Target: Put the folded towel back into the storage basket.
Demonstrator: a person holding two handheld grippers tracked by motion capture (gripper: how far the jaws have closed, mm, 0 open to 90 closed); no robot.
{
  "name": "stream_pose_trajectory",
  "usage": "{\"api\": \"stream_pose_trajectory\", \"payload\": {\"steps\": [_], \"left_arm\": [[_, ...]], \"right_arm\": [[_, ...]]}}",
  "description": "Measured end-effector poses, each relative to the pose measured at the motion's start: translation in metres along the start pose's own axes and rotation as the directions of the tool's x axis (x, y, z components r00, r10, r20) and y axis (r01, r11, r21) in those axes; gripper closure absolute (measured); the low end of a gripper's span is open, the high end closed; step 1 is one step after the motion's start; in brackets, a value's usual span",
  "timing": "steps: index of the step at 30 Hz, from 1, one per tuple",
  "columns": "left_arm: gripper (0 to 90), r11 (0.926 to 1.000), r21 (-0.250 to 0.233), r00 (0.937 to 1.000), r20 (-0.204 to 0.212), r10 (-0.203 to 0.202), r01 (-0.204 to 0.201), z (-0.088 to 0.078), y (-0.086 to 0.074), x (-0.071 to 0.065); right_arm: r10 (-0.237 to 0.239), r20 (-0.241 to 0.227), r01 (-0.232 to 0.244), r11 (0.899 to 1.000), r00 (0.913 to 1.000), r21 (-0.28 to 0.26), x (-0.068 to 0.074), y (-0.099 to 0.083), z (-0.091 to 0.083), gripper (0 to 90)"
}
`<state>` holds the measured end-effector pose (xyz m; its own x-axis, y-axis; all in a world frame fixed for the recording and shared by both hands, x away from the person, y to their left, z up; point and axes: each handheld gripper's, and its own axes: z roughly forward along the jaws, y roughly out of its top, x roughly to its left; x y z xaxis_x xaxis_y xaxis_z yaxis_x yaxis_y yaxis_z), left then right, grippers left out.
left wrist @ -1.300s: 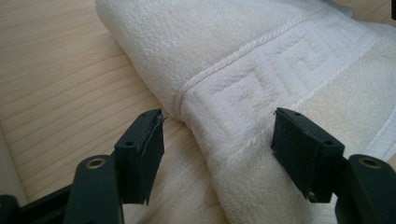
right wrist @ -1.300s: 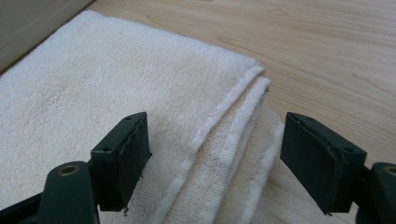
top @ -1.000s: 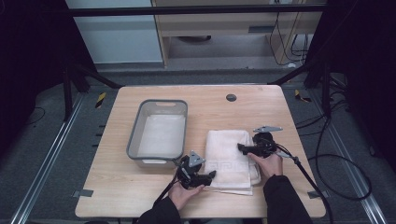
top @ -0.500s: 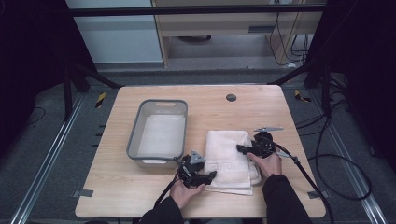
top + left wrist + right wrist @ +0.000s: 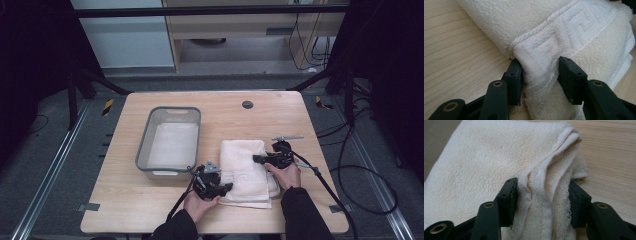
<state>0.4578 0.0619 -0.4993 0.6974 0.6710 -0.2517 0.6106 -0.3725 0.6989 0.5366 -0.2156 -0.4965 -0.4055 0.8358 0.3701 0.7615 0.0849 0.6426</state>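
Left gripper (image 5: 540, 75): jaws just closed in, now pinching a bunched fold of the towel (image 5: 564, 32), both pads pressed into the cloth at the edge with the woven key pattern

Right gripper (image 5: 541, 200): jaws just closed in too, squeezing a thick bunch of the towel's stacked edges, cloth puffing up between the pads

From above: left gripper (image 5: 216, 184) at the towel's (image 5: 245, 162) near left corner, right gripper (image 5: 266, 159) at the towel's right edge, farther back. A hand behind each gripper, dark sleeves coming in from the bottom. Black cables trailing from both grippers

Towel folded, cream white, lying flat on the table (image 5: 125, 210), near the front edge. Grey bin (image 5: 170, 142) just left of the towel, close but not touching as far as can be seen, something white lying in the bottom. Small dark round spot (image 5: 247, 104) on the table well behind the towel
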Motion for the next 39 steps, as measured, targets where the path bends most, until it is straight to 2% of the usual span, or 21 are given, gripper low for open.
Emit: {"api": "stream_pose_trajectory", "payload": {"steps": [7, 12, 19, 27, 39], "left_arm": [[67.3, 0.9999, -0.007, 0.9997, 0.02, -0.014, 0.014, -0.002, 0.0, 0.001], [74.5, 0.9996, -0.024, 0.9994, 0.031, -0.012, 0.013, -0.004, -0.001, 0.001], [76.5, 0.9984, -0.057, 0.9988, 0.049, 0.002, 0.001, -0.01, -0.002, 0.0], [76.6, 0.9946, -0.103, 0.9976, 0.066, 0.018, -0.011, -0.025, 0.002, -0.003], [76.7, 0.9808, -0.189, 0.9958, 0.066, 0.063, -0.05, -0.054, 0.016, -0.011]], "right_arm": [[-0.001, -0.011, 0.001, 1.0, 0.9999, -0.013, 0.003, 0.001, -0.002, 62.6], [-0.01, -0.012, 0.009, 1.0, 0.9999, -0.021, 0.006, 0.003, -0.004, 64.7], [-0.034, -0.019, 0.033, 0.998, 0.9993, -0.053, 0.012, 0.007, -0.014, 65.7], [-0.068, -0.034, 0.063, 0.991, 0.9971, -0.121, 0.023, 0.013, -0.035, 65.7], [-0.093, -0.056, 0.079, 0.973, 0.9941, -0.217, 0.036, 0.022, -0.06, 65.7]]}}
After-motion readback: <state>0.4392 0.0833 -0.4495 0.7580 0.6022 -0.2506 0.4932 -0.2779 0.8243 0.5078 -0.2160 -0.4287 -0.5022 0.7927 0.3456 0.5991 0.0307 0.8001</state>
